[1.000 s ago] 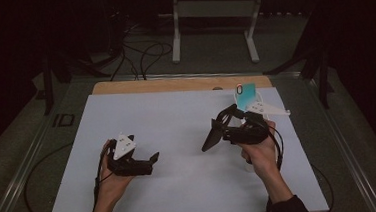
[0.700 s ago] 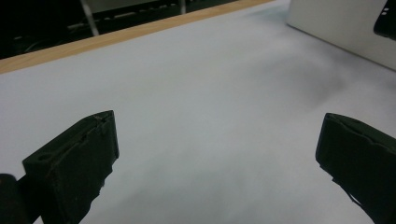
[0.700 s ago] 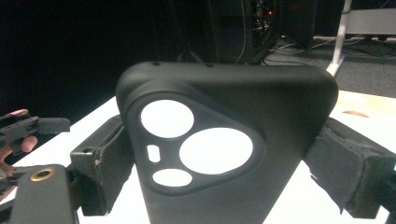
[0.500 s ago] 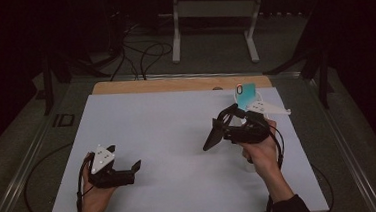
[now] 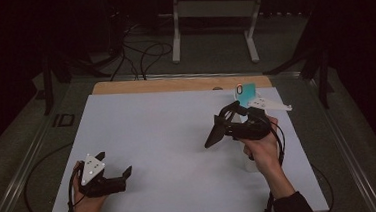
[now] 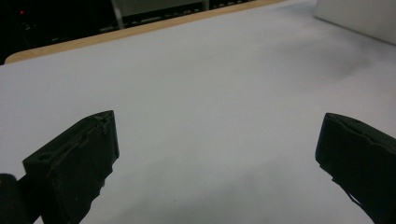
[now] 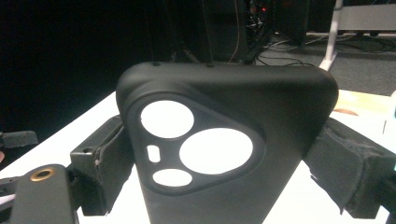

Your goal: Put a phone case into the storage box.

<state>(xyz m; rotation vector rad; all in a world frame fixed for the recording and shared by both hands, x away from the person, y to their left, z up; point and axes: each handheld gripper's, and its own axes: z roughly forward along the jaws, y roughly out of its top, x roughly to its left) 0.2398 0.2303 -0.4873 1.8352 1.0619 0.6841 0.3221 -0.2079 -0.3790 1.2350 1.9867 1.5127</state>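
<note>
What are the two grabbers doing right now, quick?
Left gripper: open, holding nothing, low over the white table.
Right gripper: closed on a black phone case, lifted off the table.

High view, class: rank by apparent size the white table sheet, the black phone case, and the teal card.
1. White table sheet
2. Black phone case, seen nearly edge-on
3. Teal card, partly hidden, so unsure against the case

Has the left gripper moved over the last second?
Yes. The left gripper has drawn back toward the person and leftward, now nearer the white table's near-left corner in the high view. Its jaws stand open and empty.
</note>
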